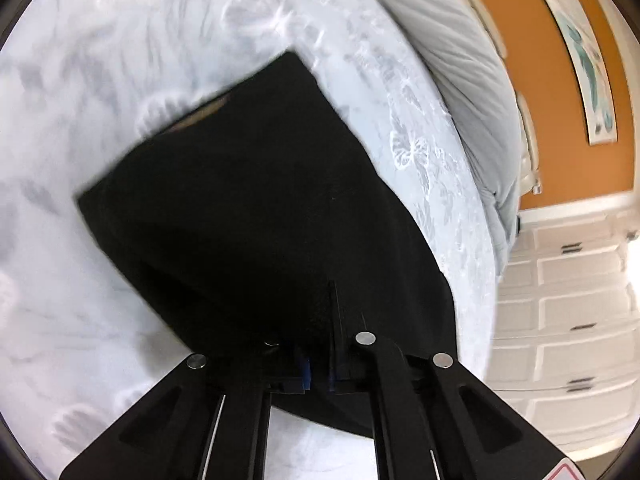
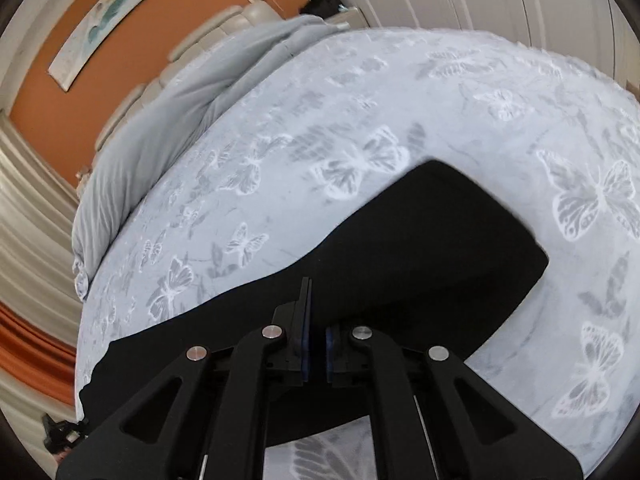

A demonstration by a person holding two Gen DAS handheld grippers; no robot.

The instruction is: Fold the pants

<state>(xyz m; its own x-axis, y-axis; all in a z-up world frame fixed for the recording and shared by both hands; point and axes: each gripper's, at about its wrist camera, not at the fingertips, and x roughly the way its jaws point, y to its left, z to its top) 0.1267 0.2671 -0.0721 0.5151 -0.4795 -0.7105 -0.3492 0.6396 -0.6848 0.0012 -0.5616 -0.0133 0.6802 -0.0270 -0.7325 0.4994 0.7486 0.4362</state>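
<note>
Pinching black pants near edge: left gripper and right gripper both clamped tight on the fabric. Pants lie spread on the bed, butterfly-print cover. Beyond: grey duvet bunched at headboard, orange wall with picture.

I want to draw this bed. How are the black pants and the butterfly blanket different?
The pants are plain black; the butterfly blanket is pale grey with white butterflies. The pants are small and folded; the blanket spreads across the bed beneath them. Both are soft cloth.
</note>
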